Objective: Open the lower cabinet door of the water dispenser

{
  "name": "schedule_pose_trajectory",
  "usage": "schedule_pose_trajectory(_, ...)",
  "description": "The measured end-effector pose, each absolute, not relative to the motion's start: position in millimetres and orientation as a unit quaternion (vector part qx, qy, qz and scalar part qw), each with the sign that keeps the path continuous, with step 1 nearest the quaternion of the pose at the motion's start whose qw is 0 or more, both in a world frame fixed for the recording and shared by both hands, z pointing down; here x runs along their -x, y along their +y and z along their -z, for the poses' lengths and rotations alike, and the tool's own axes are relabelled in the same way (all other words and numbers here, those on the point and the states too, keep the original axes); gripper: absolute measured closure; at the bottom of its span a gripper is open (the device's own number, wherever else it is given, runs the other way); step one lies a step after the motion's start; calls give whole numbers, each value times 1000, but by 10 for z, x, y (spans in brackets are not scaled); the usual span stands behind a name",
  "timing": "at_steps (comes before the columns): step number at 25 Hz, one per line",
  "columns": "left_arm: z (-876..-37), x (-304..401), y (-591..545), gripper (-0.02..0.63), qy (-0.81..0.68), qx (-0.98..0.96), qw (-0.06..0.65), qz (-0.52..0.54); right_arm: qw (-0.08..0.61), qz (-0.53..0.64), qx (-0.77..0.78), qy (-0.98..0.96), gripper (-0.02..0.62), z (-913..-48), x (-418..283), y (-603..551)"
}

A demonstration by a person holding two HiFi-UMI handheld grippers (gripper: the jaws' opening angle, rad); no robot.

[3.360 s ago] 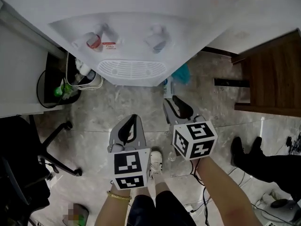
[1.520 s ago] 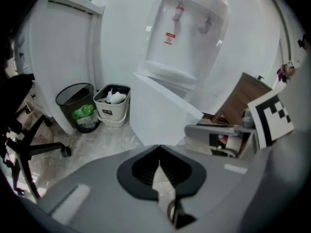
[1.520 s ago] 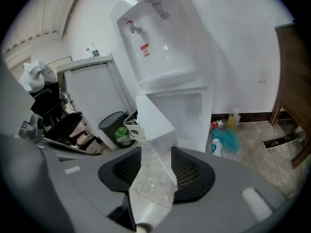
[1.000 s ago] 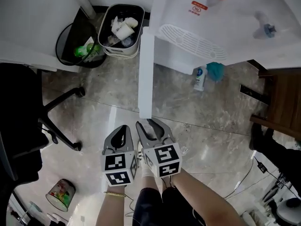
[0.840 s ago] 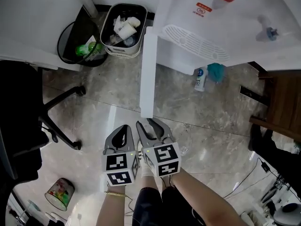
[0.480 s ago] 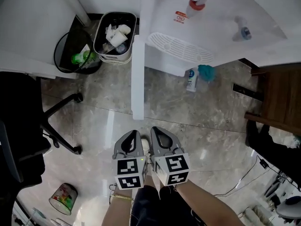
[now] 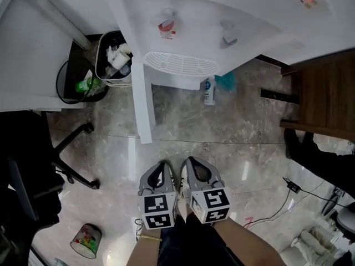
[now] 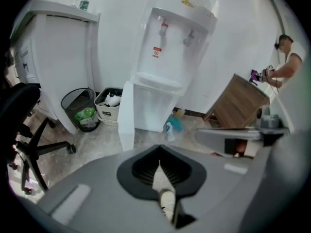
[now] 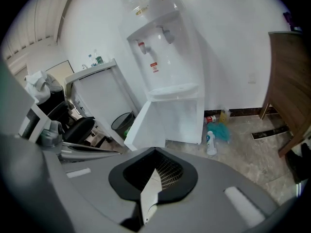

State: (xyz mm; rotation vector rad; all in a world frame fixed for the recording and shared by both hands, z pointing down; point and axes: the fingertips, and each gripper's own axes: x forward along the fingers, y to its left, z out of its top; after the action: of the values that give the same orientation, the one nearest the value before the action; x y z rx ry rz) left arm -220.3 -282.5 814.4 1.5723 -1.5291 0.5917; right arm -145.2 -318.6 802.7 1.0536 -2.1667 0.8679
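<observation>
Grey two-jaw left gripper (image 7: 162, 169) and right gripper (image 7: 192, 166) — side by side, nearly touching, angled forward and down, jaws together, empty. White lower cabinet door (image 7: 141, 107) of white water dispenser (image 7: 183, 32) — swung open, well ahead.

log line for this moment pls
lower cabinet door: open | left gripper: shut, empty | right gripper: shut, empty | both clear of door

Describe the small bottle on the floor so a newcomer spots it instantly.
Start at the white water dispenser with its lower door swung open. On the floor at its base, away from that door, is a white bottle; its blue label sets it apart from the teal item beside it.
</observation>
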Motion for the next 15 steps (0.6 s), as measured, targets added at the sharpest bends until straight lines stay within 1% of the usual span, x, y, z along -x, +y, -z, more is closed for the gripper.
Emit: schedule_pose_trajectory(15,-8168,2103,-2924,600,-603,-631,421,-245,304,-331,-404,-797,598,-8129,1273,-3265)
